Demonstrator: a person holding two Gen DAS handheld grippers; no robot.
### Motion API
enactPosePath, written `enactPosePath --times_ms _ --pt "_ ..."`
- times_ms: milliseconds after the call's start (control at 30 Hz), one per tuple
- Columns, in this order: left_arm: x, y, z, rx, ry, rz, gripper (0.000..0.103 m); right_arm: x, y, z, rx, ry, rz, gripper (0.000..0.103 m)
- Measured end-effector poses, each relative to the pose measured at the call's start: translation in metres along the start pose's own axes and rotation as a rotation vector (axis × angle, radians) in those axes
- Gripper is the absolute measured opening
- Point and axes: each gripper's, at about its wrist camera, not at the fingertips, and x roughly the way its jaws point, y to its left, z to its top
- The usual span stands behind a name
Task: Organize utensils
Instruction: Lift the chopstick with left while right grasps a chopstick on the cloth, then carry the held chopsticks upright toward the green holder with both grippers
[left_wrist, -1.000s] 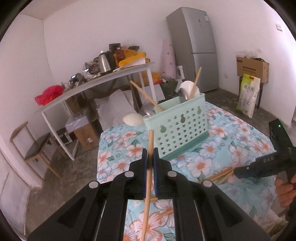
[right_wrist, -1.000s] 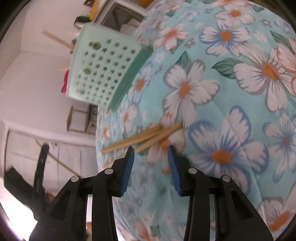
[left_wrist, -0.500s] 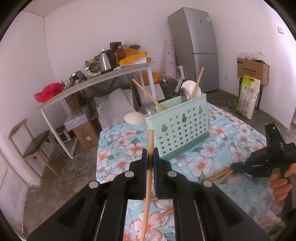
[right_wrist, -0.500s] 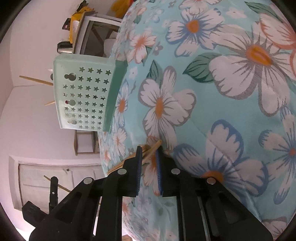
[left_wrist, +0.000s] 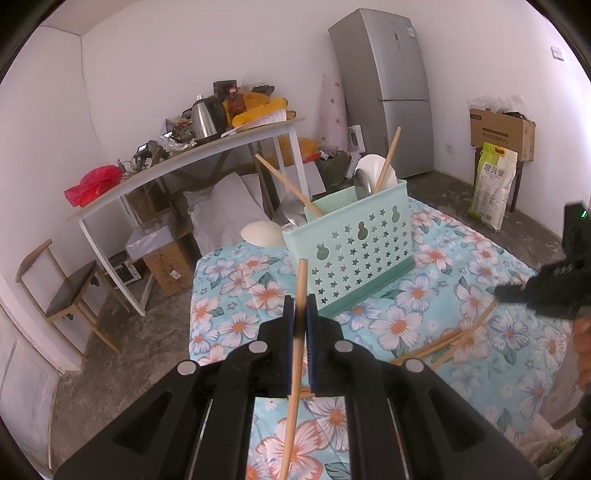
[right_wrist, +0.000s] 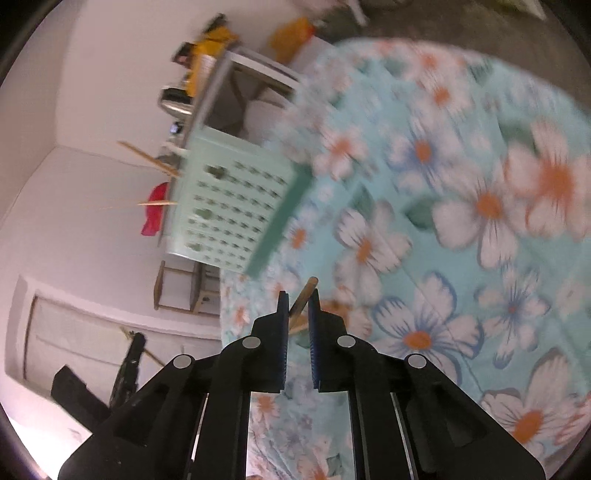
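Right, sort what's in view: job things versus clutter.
Job:
- chopstick in left gripper
- chopstick between right gripper's closing jaws
- loose chopsticks on the cloth
- green caddy, holding spoons

Lying about:
- fridge
- kettle
- red bag
- chair
- rice sack
- cardboard box

The basket (left_wrist: 354, 247) is light green with little star holes. The cloth (left_wrist: 461, 306) is light blue with white and orange flowers. The chopstick (left_wrist: 297, 332) is light brown. The fridge (left_wrist: 384, 85) is grey.
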Motion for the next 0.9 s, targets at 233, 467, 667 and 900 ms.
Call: enactPosePath --times_ms 233,467,667,900 --pt "-0.01 0.008 0.009 -0.033 -0.009 -0.031 0.005 -0.027 0.035 0.006 -0.147 -0.071 0.047 0.004" --pt "-0.027 0.025 0.026 -0.079 -0.04 -0.056 0.005 -0.046 0.053 0.013 -0.216 -0.122 0.078 0.003" --pt "-0.039 0.04 0.042 -0.131 -0.077 -0.071 0.005 -0.064 0.056 0.02 -0.233 -0.172 0.094 0.003" --pt "-0.042 0.042 0.05 -0.142 -0.097 -0.068 0.005 -0.079 0.052 0.026 -0.224 -0.209 0.1 0.003"
